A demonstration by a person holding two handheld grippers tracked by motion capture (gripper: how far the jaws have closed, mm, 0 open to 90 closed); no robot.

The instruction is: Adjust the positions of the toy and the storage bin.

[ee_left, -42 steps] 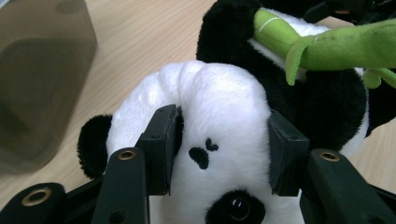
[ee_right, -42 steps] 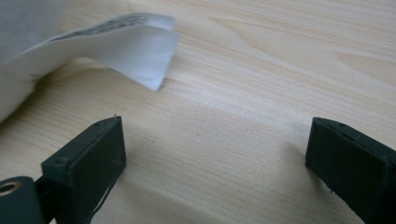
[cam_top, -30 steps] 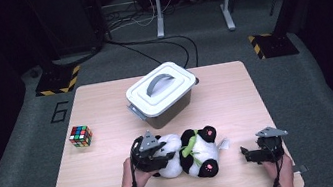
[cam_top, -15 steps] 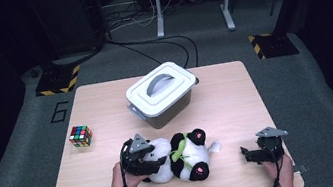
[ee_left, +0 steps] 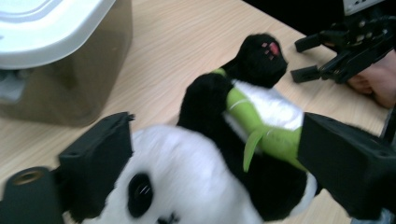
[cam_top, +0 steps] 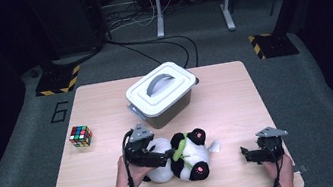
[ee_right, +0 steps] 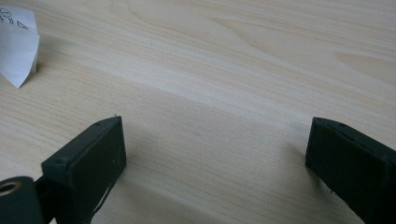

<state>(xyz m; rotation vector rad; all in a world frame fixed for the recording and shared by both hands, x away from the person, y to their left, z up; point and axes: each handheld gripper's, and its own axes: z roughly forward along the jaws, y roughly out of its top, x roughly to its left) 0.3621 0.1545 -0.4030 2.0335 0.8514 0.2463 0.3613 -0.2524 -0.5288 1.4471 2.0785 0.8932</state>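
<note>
A black-and-white panda plush (cam_top: 187, 157) with a green scarf lies on its back at the front middle of the wooden table (cam_top: 235, 92). My left gripper (cam_top: 162, 156) reaches in from the left at the panda's white head (ee_left: 187, 177). Its jaws have just been opening and stand wide, with the head between them and not squeezed. In the left gripper view the panda's body (ee_left: 261, 107) stretches away from the left gripper (ee_left: 217, 123). My right gripper (cam_top: 246, 156) rests low at the front right, open, and the right gripper (ee_right: 215, 126) has bare wood between its jaws.
A grey box with a white handled lid (cam_top: 162, 94) stands shut just behind the panda. A colour cube (cam_top: 80, 136) sits at the table's left. The panda's white tag (ee_right: 18, 42) lies left of the right gripper.
The left gripper's jaws have spread apart around the panda's head and the hand has lifted slightly. The panda has shifted a little to the left and turned. The right gripper has not moved.
</note>
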